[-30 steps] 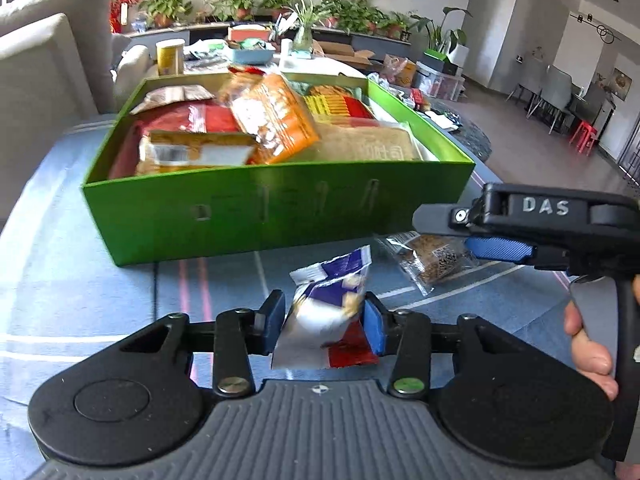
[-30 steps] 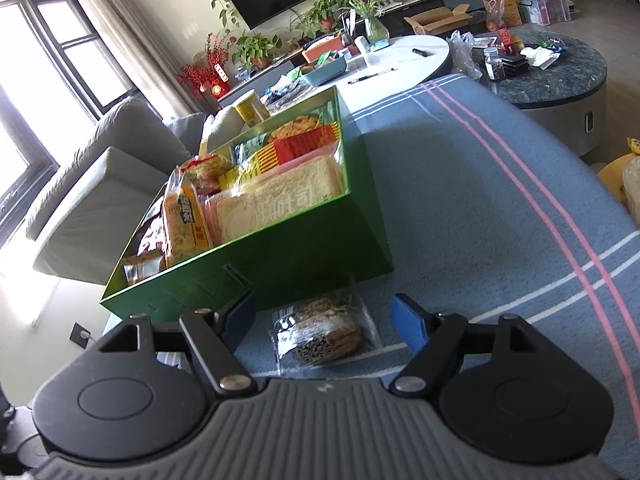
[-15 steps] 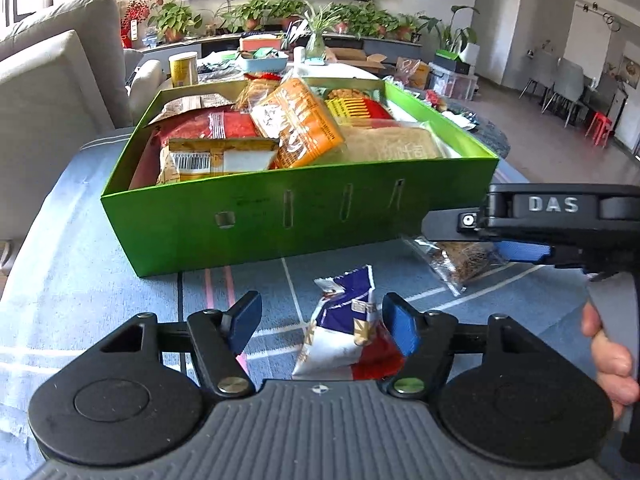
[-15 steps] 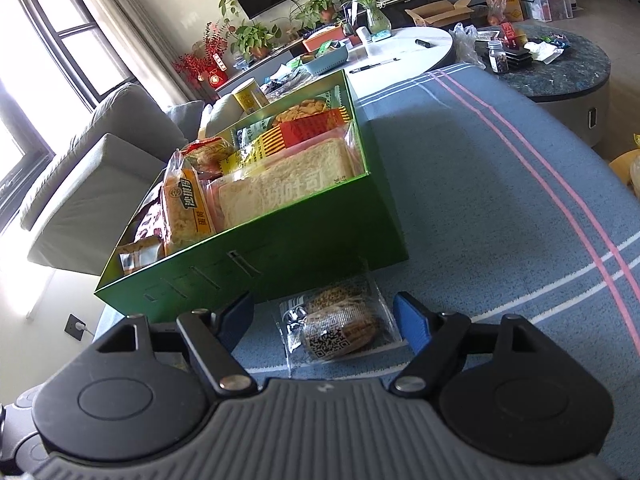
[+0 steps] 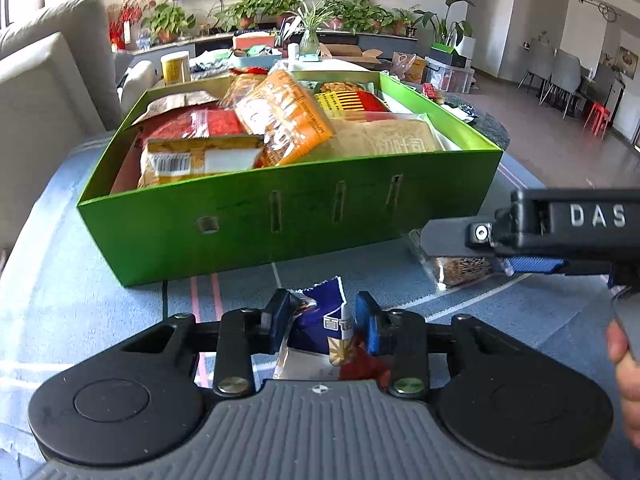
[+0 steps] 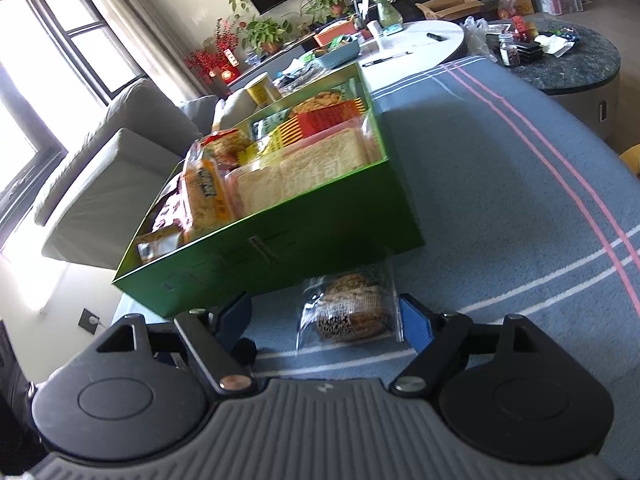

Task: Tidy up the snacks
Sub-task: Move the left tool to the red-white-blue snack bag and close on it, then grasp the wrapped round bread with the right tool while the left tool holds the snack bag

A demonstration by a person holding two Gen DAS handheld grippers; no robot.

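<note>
A green box full of snack packs stands on the blue striped cloth; it also shows in the right wrist view. My left gripper is closed on a blue, white and red snack packet just in front of the box. My right gripper is open around a clear-wrapped brown pastry lying by the box's near right corner, its pads beside the wrapper. That pastry shows under the right gripper in the left wrist view.
A grey sofa stands left of the box. A white round table with clutter and a dark round table stand beyond. Blue cloth with pink and white stripes spreads to the right.
My left gripper opened around the packet half a second ago and has now closed on it again. My right gripper has moved closer around the pastry.
</note>
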